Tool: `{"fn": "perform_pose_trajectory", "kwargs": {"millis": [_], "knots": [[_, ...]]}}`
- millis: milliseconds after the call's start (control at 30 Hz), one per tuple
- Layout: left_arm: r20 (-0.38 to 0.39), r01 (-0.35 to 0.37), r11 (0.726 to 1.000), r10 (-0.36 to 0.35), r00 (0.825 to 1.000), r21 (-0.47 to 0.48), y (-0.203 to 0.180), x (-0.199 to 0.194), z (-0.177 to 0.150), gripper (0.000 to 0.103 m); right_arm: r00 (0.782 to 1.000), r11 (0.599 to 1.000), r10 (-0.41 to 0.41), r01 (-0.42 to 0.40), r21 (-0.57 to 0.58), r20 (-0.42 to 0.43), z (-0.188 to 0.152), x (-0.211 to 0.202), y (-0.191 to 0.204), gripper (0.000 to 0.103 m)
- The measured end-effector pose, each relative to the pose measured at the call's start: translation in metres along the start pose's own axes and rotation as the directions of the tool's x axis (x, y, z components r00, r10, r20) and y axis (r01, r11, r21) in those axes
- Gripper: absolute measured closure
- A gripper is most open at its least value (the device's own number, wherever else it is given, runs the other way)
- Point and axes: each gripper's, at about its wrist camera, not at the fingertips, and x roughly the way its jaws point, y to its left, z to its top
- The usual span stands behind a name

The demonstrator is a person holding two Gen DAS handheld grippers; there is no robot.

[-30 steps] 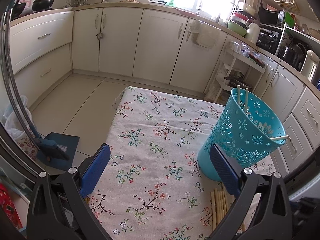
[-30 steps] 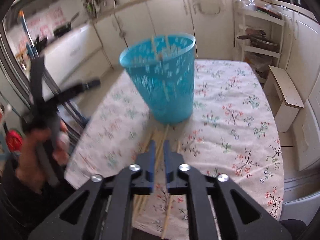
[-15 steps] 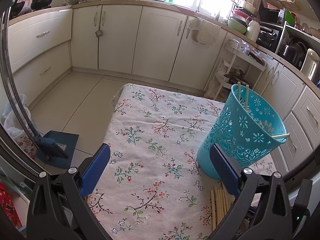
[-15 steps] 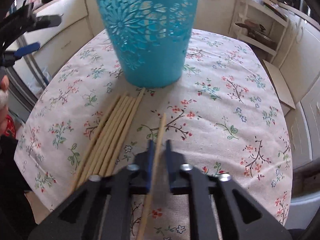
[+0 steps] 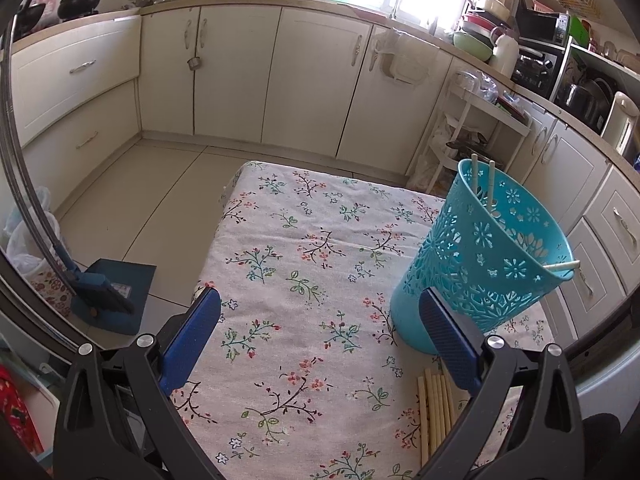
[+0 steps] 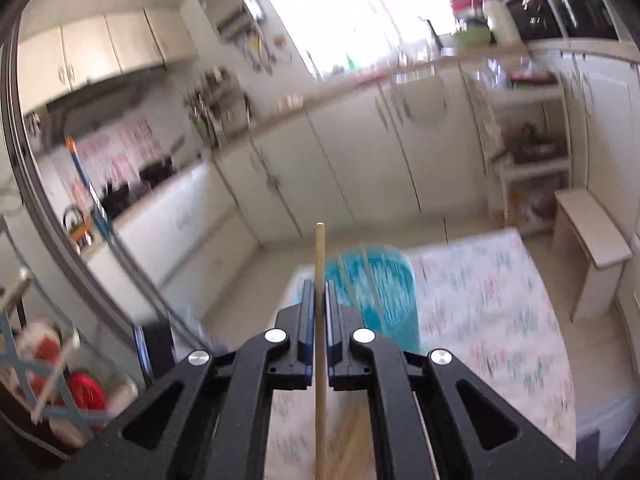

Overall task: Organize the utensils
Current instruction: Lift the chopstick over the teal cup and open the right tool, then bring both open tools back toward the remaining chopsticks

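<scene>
A chopstick stands clamped upright between the right claw's closed jaws, above the blue basket. The left claw gapes wide and empty over the counter.

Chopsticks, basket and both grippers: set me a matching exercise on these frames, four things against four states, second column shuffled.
Things:
1. right gripper
2. left gripper
3. basket
4. loose chopsticks

States:
A. lying side by side on the tablecloth
B. open, holding nothing
C. upright, with a few sticks already in it
D. shut on a single chopstick

Pairs: 1-D, 2-B, 3-C, 4-A
</scene>
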Motion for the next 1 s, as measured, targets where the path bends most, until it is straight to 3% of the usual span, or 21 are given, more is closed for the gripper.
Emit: {"fn": "perform_pose_trajectory", "kwargs": {"millis": [167,233,400,567,767,867,1000], "knots": [[0.002,-0.001,1.0,0.001,1.0,0.003,0.0,-0.001,0.001,0.007,0.974,0.992,-0.126,0.127,0.005,0.189,0.025,0.042,0.004,0.097],[0.003,0.0,1.0,0.0,1.0,-0.001,0.001,-0.001,0.003,0.007,0.961,0.984,-0.174,0.176,0.013,0.213,0.024,0.057,-0.001,0.097],[0.001,-0.009,1.0,0.009,1.0,-0.014,0.005,0.002,0.005,0.007,0.958,0.966,-0.254,0.258,-0.011,0.136,0.004,0.091,-0.017,0.097],[-0.002,-0.02,0.999,0.02,1.0,-0.043,0.015,0.003,0.006,0.007,0.966,0.964,-0.252,0.255,-0.075,0.051,-0.021,0.086,-0.006,0.095],[0.0,-0.003,0.997,0.003,1.0,-0.083,0.024,-0.003,0.005,0.007,0.968,0.96,-0.241,0.249,-0.129,0.073,-0.038,0.044,0.021,0.087],[0.013,0.003,0.997,-0.002,1.0,-0.076,0.023,-0.008,0.005,0.007,0.964,0.952,-0.247,0.26,-0.159,0.096,-0.045,0.023,0.032,0.07],[0.019,0.02,0.997,-0.018,1.0,-0.079,0.023,-0.012,0.006,0.007,0.96,0.941,-0.265,0.279,-0.193,0.094,-0.062,0.003,0.041,0.068]]}}
